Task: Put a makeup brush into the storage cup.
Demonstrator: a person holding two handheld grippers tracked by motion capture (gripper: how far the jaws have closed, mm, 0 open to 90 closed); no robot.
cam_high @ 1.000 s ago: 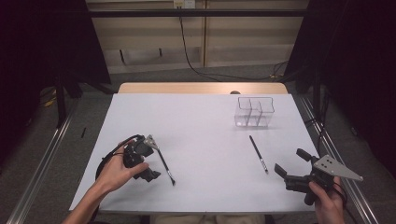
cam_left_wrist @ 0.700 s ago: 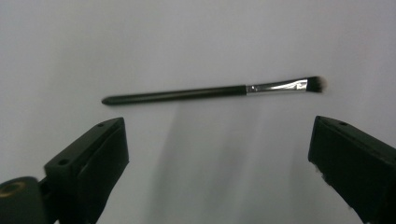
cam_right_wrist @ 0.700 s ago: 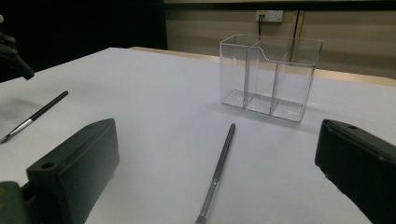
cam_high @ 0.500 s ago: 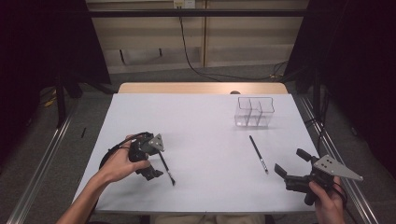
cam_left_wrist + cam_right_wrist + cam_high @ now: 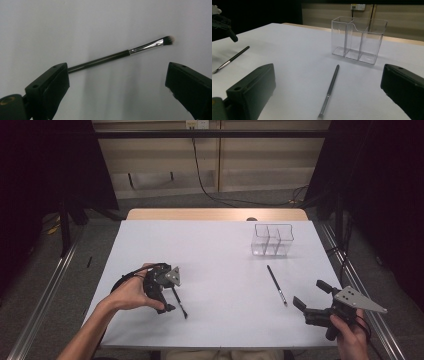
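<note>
A slim black makeup brush [image 5: 179,304] with a silver ferrule lies on the white table [image 5: 220,260] at the front left. My left gripper [image 5: 165,296] hovers right over its handle end. In the left gripper view the brush [image 5: 120,53] lies past the wide-apart jaws of that gripper [image 5: 117,82], untouched, its handle end hidden behind the left jaw. A second dark brush [image 5: 276,285] lies at the right, in front of a clear three-compartment organizer [image 5: 272,240]. My right gripper [image 5: 311,294] is open near the front right edge, pointed at that brush [image 5: 329,90] and the organizer [image 5: 359,40].
The organizer's compartments look empty. In the right gripper view the left gripper [image 5: 224,25] and its brush [image 5: 232,58] show far left. A wooden strip [image 5: 215,214] borders the table's far edge, with metal rails on the floor either side.
My left hand and gripper have shifted a little right and forward, over the left brush's handle. The right gripper and both brushes have stayed put.
</note>
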